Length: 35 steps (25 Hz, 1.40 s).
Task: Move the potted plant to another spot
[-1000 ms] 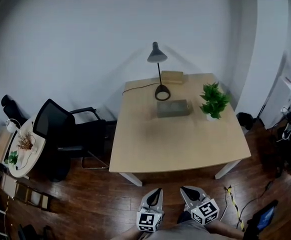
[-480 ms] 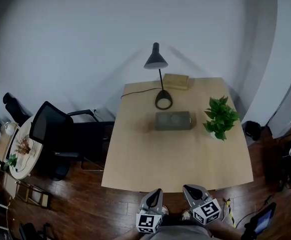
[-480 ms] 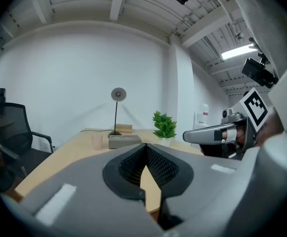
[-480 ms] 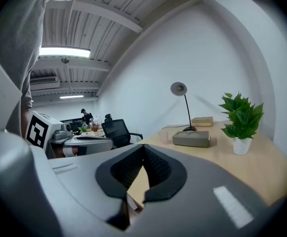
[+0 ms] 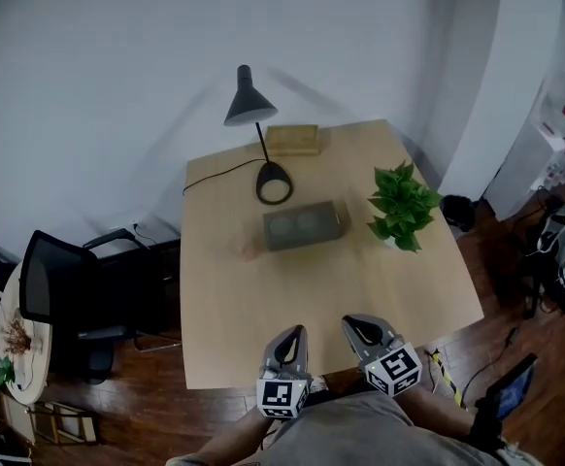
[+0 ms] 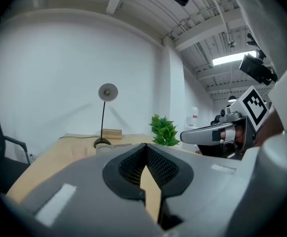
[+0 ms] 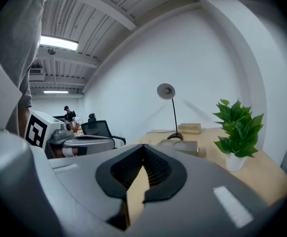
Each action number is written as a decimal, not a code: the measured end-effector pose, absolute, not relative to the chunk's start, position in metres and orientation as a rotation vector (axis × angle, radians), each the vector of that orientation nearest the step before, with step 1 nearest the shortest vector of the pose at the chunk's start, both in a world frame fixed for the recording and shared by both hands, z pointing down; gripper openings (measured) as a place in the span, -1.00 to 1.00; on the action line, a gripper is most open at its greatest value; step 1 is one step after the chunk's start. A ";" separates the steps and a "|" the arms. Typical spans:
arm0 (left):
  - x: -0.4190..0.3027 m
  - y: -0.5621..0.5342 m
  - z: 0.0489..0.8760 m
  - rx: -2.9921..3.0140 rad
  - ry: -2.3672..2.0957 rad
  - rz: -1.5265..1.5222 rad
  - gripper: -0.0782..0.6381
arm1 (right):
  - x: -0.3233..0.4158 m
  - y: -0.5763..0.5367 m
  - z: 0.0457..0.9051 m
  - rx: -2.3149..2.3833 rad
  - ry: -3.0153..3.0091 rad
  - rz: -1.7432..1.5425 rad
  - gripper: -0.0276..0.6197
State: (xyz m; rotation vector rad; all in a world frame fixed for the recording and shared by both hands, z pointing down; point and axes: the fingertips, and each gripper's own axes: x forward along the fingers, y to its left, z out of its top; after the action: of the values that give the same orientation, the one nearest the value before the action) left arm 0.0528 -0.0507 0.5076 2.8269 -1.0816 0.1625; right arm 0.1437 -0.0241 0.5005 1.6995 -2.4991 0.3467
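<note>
The potted plant (image 5: 401,208), green leaves in a small white pot, stands near the right edge of the wooden table (image 5: 224,318). It also shows in the left gripper view (image 6: 164,131) and, nearer, in the right gripper view (image 7: 238,131). Both grippers hover over the table's front edge, well short of the plant. My left gripper (image 5: 295,338) is shut with nothing in it. The right gripper (image 5: 358,330) beside it is shut and empty too. In the gripper views the jaw tips (image 6: 145,145) (image 7: 143,146) meet.
A black desk lamp (image 5: 259,149) with a cord, a grey box (image 5: 305,225) and a small wooden block (image 5: 292,140) sit on the table's far half. A black office chair (image 5: 64,294) stands left. Bags and cables (image 5: 554,250) lie right.
The view has closed in on the table: both grippers went from over the floor to over the table's front edge. The plant has not moved on the table.
</note>
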 end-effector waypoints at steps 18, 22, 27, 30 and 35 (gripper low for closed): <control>0.200 -0.108 0.547 2.840 -0.897 0.320 -0.77 | 0.275 -0.072 0.541 1.752 -2.380 0.447 -0.90; 0.241 -0.124 0.577 2.828 -0.868 0.415 -0.77 | 0.321 -0.083 0.574 1.750 -2.314 0.485 -0.90; 0.290 -0.145 0.625 2.802 -0.839 0.539 -0.77 | 0.368 -0.097 0.615 1.730 -2.244 0.544 -0.90; 0.311 -0.148 0.648 2.769 -0.825 0.600 -0.77 | 0.386 -0.099 0.636 1.716 -2.218 0.601 -0.90; 0.327 -0.157 0.666 2.743 -0.816 0.650 -0.77 | 0.397 -0.109 0.657 1.683 -2.192 0.645 -0.90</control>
State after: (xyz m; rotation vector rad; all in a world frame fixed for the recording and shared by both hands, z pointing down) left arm 0.3267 -0.1575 0.6660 2.7434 -0.8157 0.6501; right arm 0.3972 -0.1089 0.6575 1.6834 -2.1925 0.6453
